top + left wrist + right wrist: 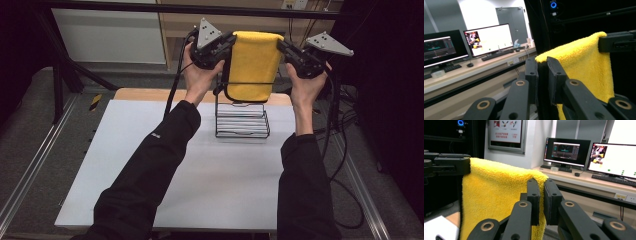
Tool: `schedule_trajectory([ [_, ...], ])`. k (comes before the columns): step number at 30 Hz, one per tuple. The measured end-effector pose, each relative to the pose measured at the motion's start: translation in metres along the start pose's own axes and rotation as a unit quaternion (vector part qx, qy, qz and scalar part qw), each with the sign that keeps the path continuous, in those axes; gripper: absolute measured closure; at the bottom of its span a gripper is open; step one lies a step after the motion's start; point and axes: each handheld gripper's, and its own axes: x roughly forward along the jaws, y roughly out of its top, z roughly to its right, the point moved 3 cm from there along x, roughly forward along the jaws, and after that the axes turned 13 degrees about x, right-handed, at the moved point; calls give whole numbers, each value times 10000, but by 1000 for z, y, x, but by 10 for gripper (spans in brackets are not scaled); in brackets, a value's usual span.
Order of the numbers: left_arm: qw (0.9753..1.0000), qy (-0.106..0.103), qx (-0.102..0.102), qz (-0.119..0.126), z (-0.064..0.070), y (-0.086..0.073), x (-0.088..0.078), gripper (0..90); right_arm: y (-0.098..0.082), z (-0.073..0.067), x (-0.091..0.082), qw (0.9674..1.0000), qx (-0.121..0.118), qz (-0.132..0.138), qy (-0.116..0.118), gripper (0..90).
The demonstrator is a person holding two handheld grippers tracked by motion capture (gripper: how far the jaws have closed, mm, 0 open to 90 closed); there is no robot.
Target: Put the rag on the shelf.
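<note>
— Towel (253, 65) first: where does it sit relative to my tongs?

— Yellow towel hangs folded between them, held up above the far end of the white table (150, 190). My left gripper (230, 43) is clamped on its left top corner, and my right gripper (280, 45) is clamped on the right top corner. In the left gripper view the pads (554, 75) pinch the yellow edge, and the right gripper view shows the same.

— Long axis?

— Top edge runs level from one gripper to the other, across the table's width; the cloth drops straight down from it. A black wire rack (242, 119) stands directly under the lower hem, so I judge the coming move turns on lowering the towel straight down onto that rack.

— Which hand is nearer the rack?

— Neither, as far as I can judge; both hold at about the same height, one on each side of it, and the rack sits roughly midway between them.

— What can't you make out?

— Towel covers the rack's upper part, so I cannot tell whether the hem touches the top bar or hangs just above it. Its far side is hidden. A dark cord or wire loops across the towel's lower front; I cannot tell what it belongs to.
</note>
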Motion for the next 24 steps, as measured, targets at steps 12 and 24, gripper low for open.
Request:
schedule_trajectory([
  [12,9996,-248,-123,72,14,-9,-16,796,-15,0,-15,9998,70,-121,171,845],
  [24,9986,-465,-211,117,20,-11,-39,794,-19,-12,-27,9991,-31,-142,408,842],
])
